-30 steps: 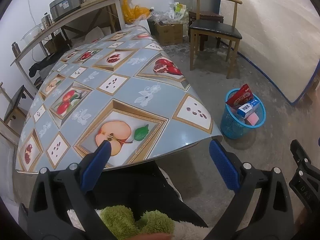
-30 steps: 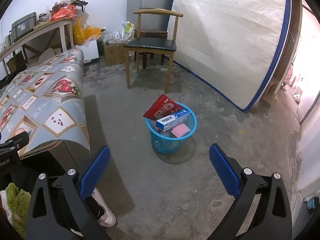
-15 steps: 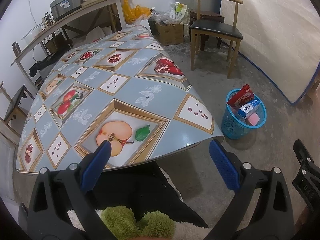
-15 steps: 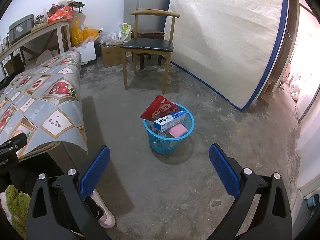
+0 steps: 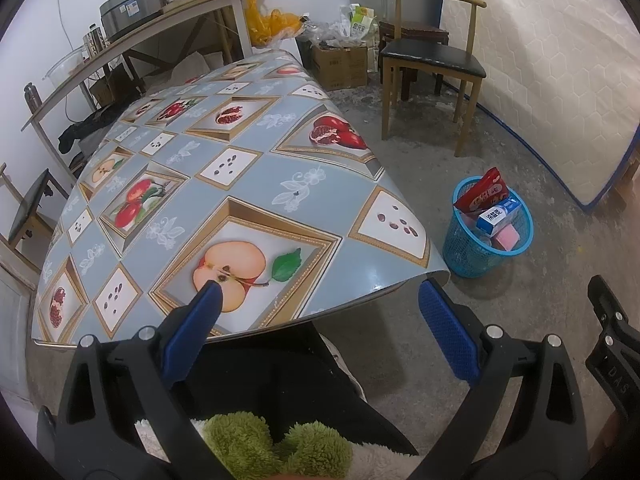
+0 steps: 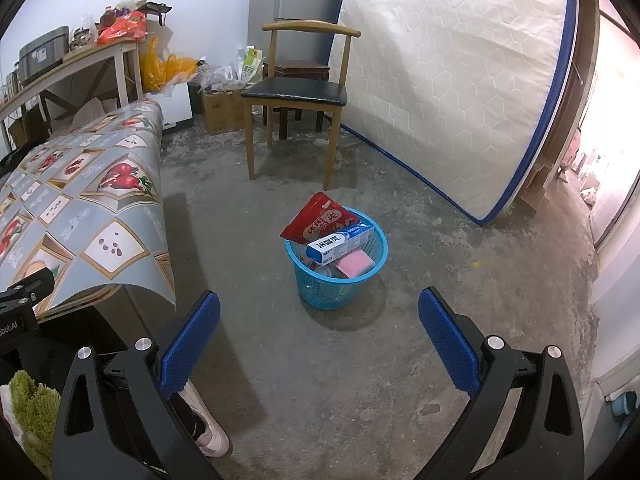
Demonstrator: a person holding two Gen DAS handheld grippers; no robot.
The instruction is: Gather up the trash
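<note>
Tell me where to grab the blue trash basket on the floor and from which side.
Take the blue basket by its thick top rim, coming down from above on the near side. That stretch of rim is bare, while the red snack bag and the white and blue box lean over the far and left parts. The mesh wall below looks thin and flexible.

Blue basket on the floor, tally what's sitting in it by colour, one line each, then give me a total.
Contents of the blue basket:
Red: 1, the snack bag
White and blue: 1, the long box
Pink: 1, the flat pad
Total: 3 that can be told apart; something clear lies beneath them, too hidden to count.
</note>
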